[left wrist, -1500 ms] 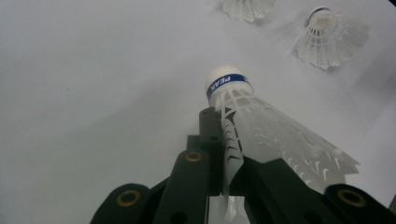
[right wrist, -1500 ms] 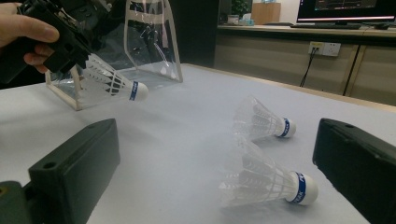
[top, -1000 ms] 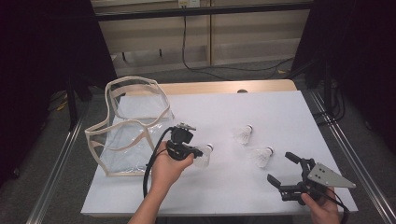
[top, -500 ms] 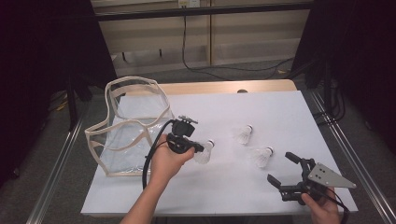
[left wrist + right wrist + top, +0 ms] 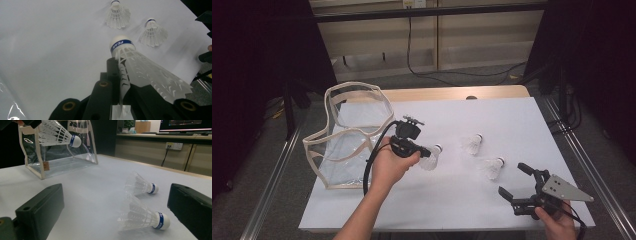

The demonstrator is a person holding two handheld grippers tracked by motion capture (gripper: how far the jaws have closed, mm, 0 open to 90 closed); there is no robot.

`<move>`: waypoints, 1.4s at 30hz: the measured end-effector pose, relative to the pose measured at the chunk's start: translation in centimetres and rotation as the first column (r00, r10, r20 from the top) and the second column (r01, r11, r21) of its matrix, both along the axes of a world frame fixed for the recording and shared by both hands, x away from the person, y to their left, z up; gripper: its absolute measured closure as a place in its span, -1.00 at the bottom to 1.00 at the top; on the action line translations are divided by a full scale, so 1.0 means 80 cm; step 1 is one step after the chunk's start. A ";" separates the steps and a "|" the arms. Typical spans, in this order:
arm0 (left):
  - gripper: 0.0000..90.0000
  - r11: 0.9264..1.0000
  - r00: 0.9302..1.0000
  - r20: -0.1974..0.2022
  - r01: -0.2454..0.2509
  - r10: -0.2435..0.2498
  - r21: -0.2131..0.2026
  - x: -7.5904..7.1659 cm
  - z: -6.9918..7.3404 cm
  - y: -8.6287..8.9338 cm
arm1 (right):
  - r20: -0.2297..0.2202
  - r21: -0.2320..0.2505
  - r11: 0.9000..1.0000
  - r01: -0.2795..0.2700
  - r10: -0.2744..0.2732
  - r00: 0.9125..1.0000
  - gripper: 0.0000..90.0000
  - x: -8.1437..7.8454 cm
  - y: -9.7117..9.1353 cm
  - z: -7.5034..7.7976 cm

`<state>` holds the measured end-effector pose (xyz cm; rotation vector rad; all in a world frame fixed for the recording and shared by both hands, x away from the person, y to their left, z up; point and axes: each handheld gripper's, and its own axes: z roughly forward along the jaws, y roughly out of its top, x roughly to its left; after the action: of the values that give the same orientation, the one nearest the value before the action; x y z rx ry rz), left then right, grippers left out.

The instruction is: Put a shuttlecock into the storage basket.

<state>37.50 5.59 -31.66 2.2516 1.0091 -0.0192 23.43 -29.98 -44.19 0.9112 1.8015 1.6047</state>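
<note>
Pinching the feather skirt of a shuttlecock (image 5: 140, 67), the left gripper (image 5: 414, 147) holds it above the table (image 5: 412, 200) beside the clear bag (image 5: 347, 145); skirt base hidden between jaws. Right gripper (image 5: 519, 182) gapes wide, empty, near two lying shuttlecocks (image 5: 142, 217).

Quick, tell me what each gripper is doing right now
Left gripper: shut on the skirt of a shuttlecock, lifted off the table.
Right gripper: open, holding nothing, low over the table.
</note>
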 end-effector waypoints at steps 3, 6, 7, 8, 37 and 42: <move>0.99 1.000 1.000 -0.003 -0.002 0.002 -0.004 0.001 0.004 -0.002 | -0.001 0.001 1.000 -0.001 0.001 1.000 -0.99 0.000 0.000 0.000; 0.99 1.000 1.000 -0.001 0.006 -0.006 0.005 0.002 0.007 -0.003 | -0.002 0.001 1.000 -0.001 0.001 1.000 -0.99 0.000 0.000 0.000; 0.99 1.000 1.000 0.000 0.003 -0.003 0.005 0.002 0.009 -0.004 | -0.001 0.003 1.000 0.001 -0.001 1.000 -0.99 0.000 0.000 0.000; 0.99 1.000 1.000 0.001 0.008 -0.008 0.005 0.002 0.010 -0.004 | -0.001 0.004 1.000 -0.001 0.001 1.000 -0.99 0.000 0.000 0.000; 0.99 1.000 1.000 -0.014 0.006 -0.006 0.009 0.015 0.044 0.001 | 0.001 0.001 1.000 0.002 -0.002 1.000 -0.99 0.000 -0.001 0.000; 0.99 1.000 1.000 -0.016 0.005 -0.005 0.011 0.018 0.047 0.002 | 0.002 0.003 1.000 0.000 0.000 1.000 -0.99 0.000 -0.001 0.000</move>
<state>38.91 5.77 -27.89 2.2680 1.0143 -0.0343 23.41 -30.08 -44.17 0.9106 1.7977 1.6078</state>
